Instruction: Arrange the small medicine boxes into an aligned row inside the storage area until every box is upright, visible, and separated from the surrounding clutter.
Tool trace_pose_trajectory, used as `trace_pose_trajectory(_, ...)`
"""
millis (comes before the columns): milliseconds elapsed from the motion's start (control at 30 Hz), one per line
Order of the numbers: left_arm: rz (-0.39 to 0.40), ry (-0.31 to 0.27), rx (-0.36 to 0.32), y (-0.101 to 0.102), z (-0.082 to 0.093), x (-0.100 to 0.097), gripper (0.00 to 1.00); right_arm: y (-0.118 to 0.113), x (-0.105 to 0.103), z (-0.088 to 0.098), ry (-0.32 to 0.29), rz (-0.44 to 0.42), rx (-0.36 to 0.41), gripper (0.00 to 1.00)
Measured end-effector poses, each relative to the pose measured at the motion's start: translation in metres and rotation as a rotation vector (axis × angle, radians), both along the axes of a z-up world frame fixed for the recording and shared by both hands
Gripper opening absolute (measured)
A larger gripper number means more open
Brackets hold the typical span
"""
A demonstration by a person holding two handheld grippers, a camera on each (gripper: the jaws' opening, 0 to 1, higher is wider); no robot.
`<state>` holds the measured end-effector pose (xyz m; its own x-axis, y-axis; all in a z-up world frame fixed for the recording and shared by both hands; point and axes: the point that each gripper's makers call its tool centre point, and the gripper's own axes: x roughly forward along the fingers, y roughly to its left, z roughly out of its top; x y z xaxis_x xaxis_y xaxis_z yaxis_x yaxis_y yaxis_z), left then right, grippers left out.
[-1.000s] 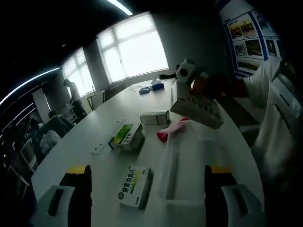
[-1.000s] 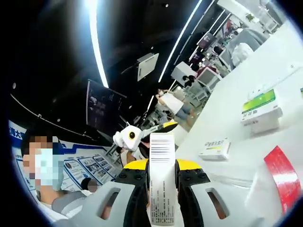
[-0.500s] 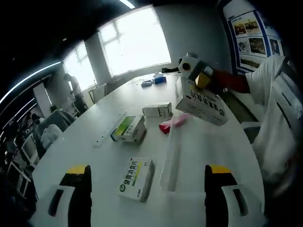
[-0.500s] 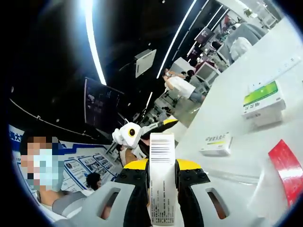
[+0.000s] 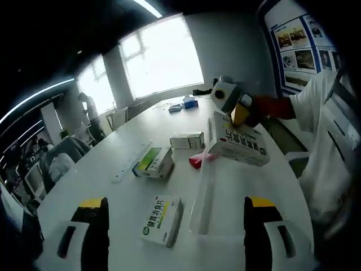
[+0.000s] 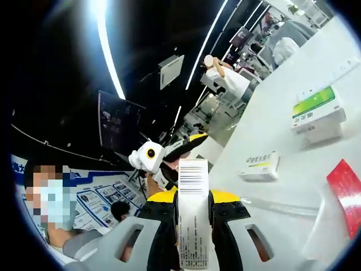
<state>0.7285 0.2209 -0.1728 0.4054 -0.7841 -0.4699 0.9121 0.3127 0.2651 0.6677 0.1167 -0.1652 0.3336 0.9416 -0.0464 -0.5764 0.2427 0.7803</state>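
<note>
Gripping a white medicine box (image 6: 193, 217) end-on, the right hand-held gripper (image 6: 193, 226) has both jaws pressed against the box's long sides, barcode end pointing away from the camera. In the left gripper view that same box (image 5: 238, 141) hangs above the counter (image 5: 113, 197), tilted, printed face toward the camera, with the right hand-held gripper (image 5: 240, 113) clamped on its far top edge.

The left hand-held gripper (image 5: 176, 226) stands wide apart with nothing between the jaws and touches no box. A green-and-white box (image 5: 162, 220) lies flat on the counter between and just ahead of its jaws. Further out a second green-topped box (image 5: 153, 162) lies flat; beyond it a small white box (image 5: 186, 140) stands on its long edge. A red packet (image 5: 198, 160) lies just beside a clear plastic tray (image 5: 204, 189), a long one running away from the camera to the right of the near box. Whether the held box hangs over that tray or beyond it is hard to tell from this angle.

In the right gripper view, the green-topped box (image 6: 318, 110) and a small white box (image 6: 259, 165) sit well apart on the counter, with the red packet (image 6: 345, 189) at the right edge.
</note>
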Motion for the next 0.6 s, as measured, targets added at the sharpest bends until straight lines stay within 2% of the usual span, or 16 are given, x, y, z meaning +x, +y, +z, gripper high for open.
trace_pose_trajectory(300,0.007,-0.015,0.023,0.003,-0.003,0.004,1.0,0.006,-0.001,-0.002,0.011,0.017,-0.016,0.19)
trace_pose_trajectory(600,-0.002,-0.023,-0.014,0.002,0.007,0.0,1.0,0.017,-0.007,-0.013,0.025,0.036,-0.046,0.19)
